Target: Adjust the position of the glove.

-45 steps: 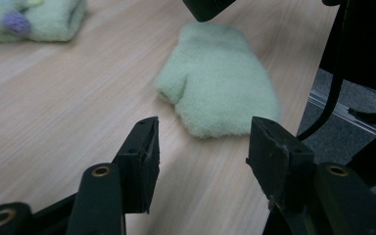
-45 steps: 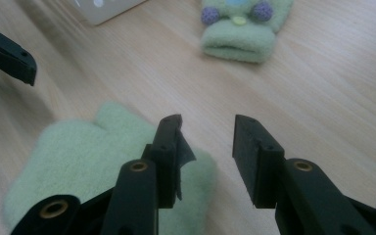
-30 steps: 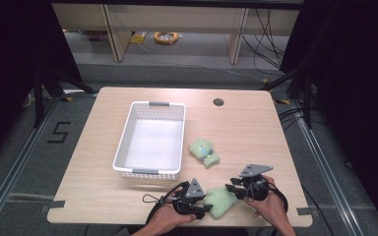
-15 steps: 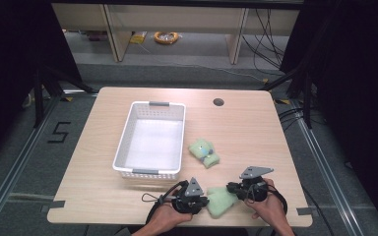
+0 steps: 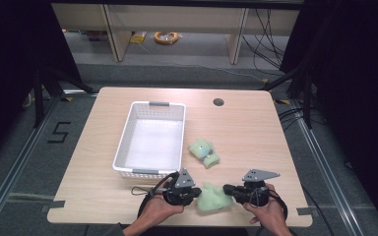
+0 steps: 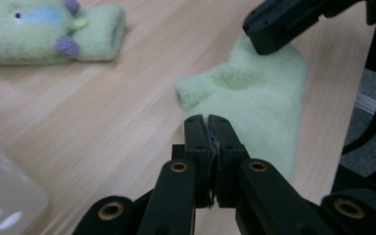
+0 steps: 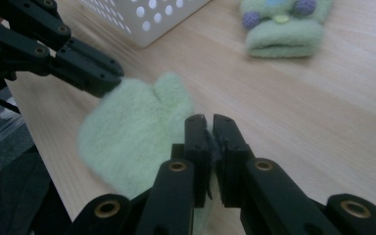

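A wooden table [image 5: 256, 132] carries a white perforated basket [image 5: 152, 137] left of its centre. Just right of the basket lies a green mitten with purple dots [image 5: 204, 153], and nearer the front edge a plain green mitten [image 5: 214, 197] lies flat. The left gripper [image 5: 193, 195] and right gripper [image 5: 228, 189] flank that plain mitten, each with jaws clenched on one of its edges.

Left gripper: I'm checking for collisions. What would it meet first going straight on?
The plain green mitten on the table just ahead of the shut left gripper, then probably the right gripper at the mitten's far edge.
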Demonstrator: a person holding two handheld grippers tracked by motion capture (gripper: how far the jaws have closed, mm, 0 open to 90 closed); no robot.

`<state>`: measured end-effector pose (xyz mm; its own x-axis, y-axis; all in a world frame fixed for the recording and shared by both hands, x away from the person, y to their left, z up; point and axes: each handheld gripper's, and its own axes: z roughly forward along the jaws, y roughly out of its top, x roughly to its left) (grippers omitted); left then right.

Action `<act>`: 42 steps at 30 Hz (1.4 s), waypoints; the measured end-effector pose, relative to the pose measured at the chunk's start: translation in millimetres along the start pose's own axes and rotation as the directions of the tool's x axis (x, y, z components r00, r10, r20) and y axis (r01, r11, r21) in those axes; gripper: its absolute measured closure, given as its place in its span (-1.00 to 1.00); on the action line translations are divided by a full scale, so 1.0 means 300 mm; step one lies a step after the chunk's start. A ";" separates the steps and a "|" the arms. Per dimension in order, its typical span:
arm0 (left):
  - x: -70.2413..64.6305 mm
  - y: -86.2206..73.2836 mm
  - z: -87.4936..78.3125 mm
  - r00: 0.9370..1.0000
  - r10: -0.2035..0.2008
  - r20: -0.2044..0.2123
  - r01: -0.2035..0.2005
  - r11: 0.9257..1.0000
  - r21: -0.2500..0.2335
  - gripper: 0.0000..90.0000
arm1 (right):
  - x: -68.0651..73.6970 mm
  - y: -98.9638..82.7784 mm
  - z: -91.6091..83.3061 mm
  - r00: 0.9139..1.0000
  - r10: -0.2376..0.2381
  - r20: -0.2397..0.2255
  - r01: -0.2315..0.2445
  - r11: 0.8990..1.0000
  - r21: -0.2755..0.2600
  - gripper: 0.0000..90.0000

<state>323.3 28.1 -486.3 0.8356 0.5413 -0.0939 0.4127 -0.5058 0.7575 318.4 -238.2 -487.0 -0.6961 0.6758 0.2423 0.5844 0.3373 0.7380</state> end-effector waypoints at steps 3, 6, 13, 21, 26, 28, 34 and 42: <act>0.017 -0.001 -0.010 0.999 0.009 -0.042 -0.009 1.000 0.000 0.94 | 0.024 -0.003 0.025 1.000 0.019 -0.024 -0.019 1.000 0.017 0.91; 0.034 0.003 -0.020 0.998 0.014 -0.056 -0.014 1.000 -0.001 0.94 | 0.034 0.005 0.040 1.000 -0.008 -0.018 0.009 1.000 0.016 0.90; 0.037 -0.031 0.009 0.997 -0.004 -0.079 0.007 1.000 0.028 0.93 | 0.029 -0.010 0.078 0.999 -0.010 0.031 0.008 0.997 0.072 0.84; 0.033 -0.047 0.011 0.996 0.018 -0.092 -0.014 0.999 0.049 0.93 | 0.022 -0.009 0.086 0.998 -0.008 0.054 0.003 0.997 0.079 0.75; 0.037 -0.054 0.010 0.996 -0.005 -0.084 0.009 0.999 0.044 0.91 | 0.016 -0.008 0.088 0.998 -0.006 0.059 0.002 0.997 0.073 0.66; 0.033 -0.055 0.008 0.997 -0.024 -0.079 0.027 0.999 0.038 0.88 | 0.017 -0.006 0.088 0.998 -0.002 0.064 -0.003 0.997 0.081 0.55; 0.026 -0.060 -0.026 0.997 -0.037 -0.075 0.040 0.998 0.039 0.48 | 0.023 0.006 0.074 0.996 0.043 0.075 -0.048 0.997 0.064 0.22; 0.026 -0.091 -0.095 0.994 -0.078 -0.077 0.078 0.997 0.000 0.05 | 0.001 0.043 0.051 0.995 -0.004 0.096 0.001 1.000 0.030 -0.04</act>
<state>308.2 65.3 -489.4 0.7704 0.6291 -0.1030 0.4771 -0.4619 0.7477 332.3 -223.7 -487.1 -0.6548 0.7346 0.1778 0.5959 0.3571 0.7192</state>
